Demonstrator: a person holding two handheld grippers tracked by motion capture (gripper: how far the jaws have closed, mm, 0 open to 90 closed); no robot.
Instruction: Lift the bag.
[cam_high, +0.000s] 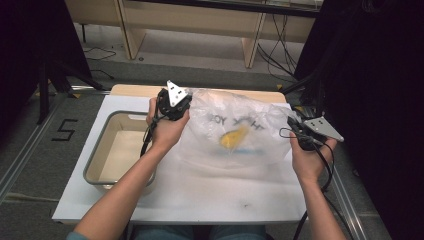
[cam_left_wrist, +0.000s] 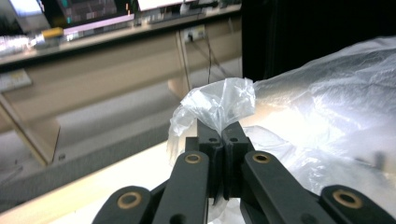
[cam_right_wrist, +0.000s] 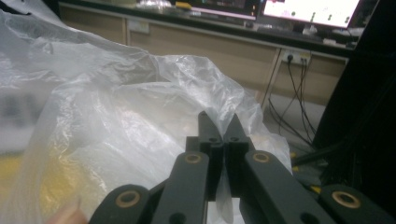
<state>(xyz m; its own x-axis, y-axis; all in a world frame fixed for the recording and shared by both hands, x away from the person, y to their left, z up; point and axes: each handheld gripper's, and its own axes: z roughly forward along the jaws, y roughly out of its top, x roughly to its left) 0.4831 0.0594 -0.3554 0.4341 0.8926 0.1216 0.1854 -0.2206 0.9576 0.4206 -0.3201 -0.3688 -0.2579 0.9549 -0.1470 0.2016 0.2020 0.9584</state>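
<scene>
One clear plastic bag (cam_high: 235, 132) is stretched above the white worktop (cam_high: 210, 197), gripped at two edges. The left tongs (cam_high: 181, 106) are clenched on a bunched corner of it (cam_left_wrist: 219, 105); the right tongs (cam_high: 295, 131) are clenched on the opposite edge (cam_right_wrist: 219, 105). The high view shows a single yellow object (cam_high: 233, 137) inside the bag and dark printed lettering, seen reversed through the film and not fully readable. It also shows one metal tray (cam_high: 102, 165) at the worktop's left and a "5" (cam_high: 65, 129) marked on the floor. The gripper views show desks with lit monitors (cam_right_wrist: 308, 9) behind.
</scene>
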